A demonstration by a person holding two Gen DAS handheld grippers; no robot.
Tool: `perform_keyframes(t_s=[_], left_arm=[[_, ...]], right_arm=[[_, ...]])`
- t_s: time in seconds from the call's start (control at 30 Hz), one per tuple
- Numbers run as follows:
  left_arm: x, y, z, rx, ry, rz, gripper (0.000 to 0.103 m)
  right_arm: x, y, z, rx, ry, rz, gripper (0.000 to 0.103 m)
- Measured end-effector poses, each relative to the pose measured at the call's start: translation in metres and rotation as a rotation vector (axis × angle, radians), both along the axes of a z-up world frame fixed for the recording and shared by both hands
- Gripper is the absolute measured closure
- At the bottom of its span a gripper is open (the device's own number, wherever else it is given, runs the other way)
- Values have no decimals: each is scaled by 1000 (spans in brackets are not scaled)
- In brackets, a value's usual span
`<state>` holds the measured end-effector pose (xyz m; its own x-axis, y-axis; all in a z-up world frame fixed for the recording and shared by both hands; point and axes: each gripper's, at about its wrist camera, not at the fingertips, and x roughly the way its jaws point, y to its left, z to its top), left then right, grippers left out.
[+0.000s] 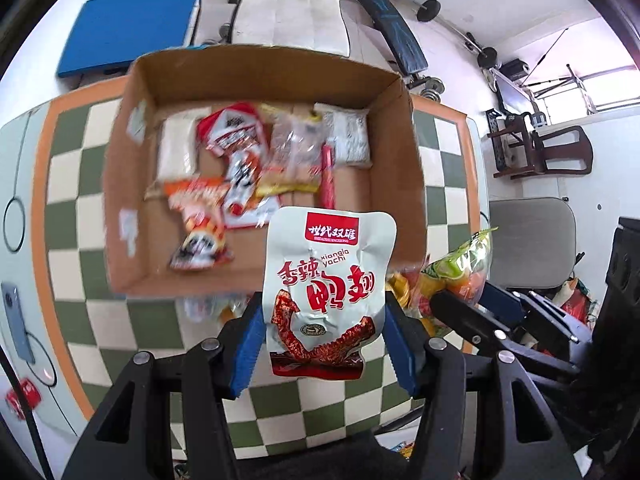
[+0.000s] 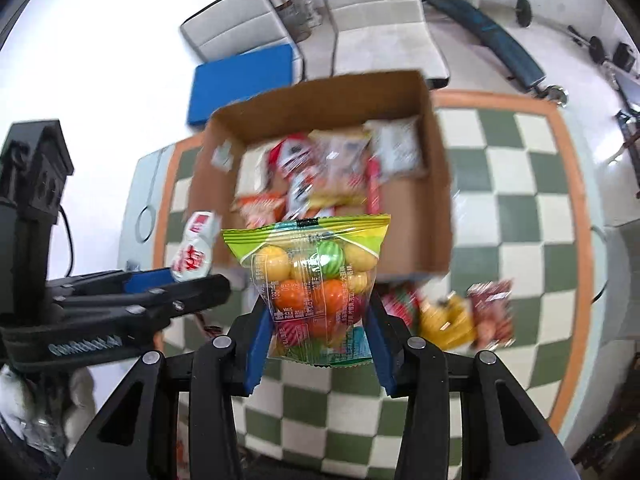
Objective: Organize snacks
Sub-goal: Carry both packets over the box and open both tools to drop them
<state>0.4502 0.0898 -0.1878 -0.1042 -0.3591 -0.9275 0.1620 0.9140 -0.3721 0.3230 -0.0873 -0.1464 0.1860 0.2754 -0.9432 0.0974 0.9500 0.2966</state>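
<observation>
Both grippers point steeply downward over a table covered in a green-and-white checked cloth with an orange border. An open cardboard box stands on the cloth ahead of both tools.

Left gripper: seen from its own camera, the black frame fills the lower edge and the two blue pads press on the side edges of a white pouch printed with red characters and a picture of a red spiced wing. The jaws are partly closed, clamped on the pouch. The pouch stands upright between the pads, its top overlapping the near wall of the box in this view.

Right gripper: its blue pads grip a clear bag of fruit-shaped sweets with a green and yellow top seal. The jaws are partly closed on the bag, which hangs before the near wall of the box.

Inside the box lie several snack packets, blurred. More packets lie on the cloth just right of the right gripper, outside the box. A phone lies at the table's left edge.
</observation>
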Motion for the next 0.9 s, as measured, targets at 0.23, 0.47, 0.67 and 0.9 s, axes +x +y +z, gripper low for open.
perform_keyframes(t_s=[0.23, 0.47, 0.67, 0.9], left_arm=[[46, -25, -36, 49, 69, -16, 50], [58, -41, -71, 66, 171, -13, 49], [55, -45, -83, 82, 184, -24, 25], [52, -44, -70, 96, 141, -31, 13]], right_arm=[[51, -30, -38, -59, 56, -17, 57], [76, -36, -83, -86, 139, 0, 56], [79, -41, -104, -95, 189, 9, 48], [81, -44, -98, -70, 164, 14, 18]])
